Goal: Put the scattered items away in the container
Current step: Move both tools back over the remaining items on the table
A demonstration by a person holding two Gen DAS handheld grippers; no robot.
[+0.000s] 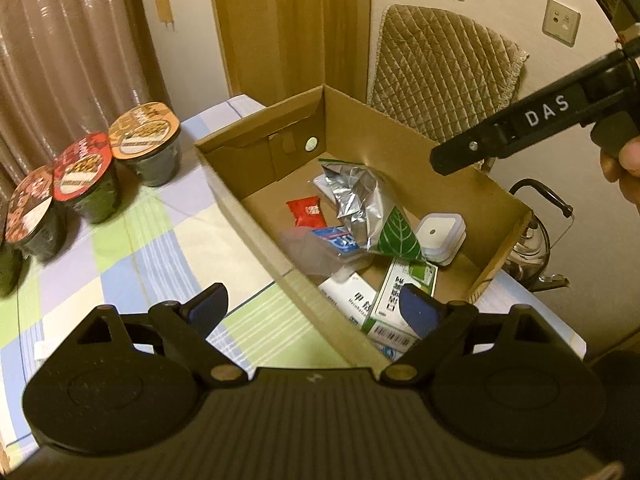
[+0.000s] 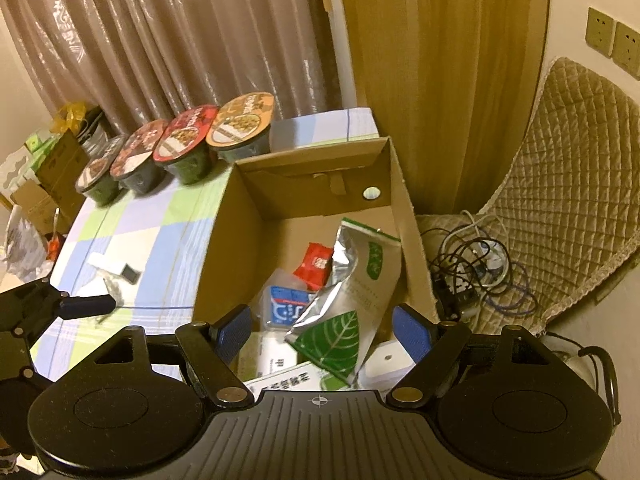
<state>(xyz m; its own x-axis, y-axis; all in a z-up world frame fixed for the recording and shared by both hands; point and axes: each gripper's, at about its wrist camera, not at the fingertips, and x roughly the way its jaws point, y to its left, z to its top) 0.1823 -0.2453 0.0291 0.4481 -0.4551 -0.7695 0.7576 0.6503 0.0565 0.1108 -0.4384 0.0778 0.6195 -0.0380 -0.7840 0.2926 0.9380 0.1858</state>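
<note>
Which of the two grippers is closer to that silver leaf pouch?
Right. The right gripper hovers directly above the silver pouch in the cardboard box; the left gripper hangs at the box's near edge.

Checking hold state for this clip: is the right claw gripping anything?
No: in the right wrist view the right claw stands open and empty above the cardboard box, with the silver pouch lying below it.

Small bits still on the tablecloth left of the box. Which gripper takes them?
Left. In the right wrist view, the left gripper sits low over the tablecloth, beside the white item and dark square. The right gripper is open over the box, farther from them.
</note>
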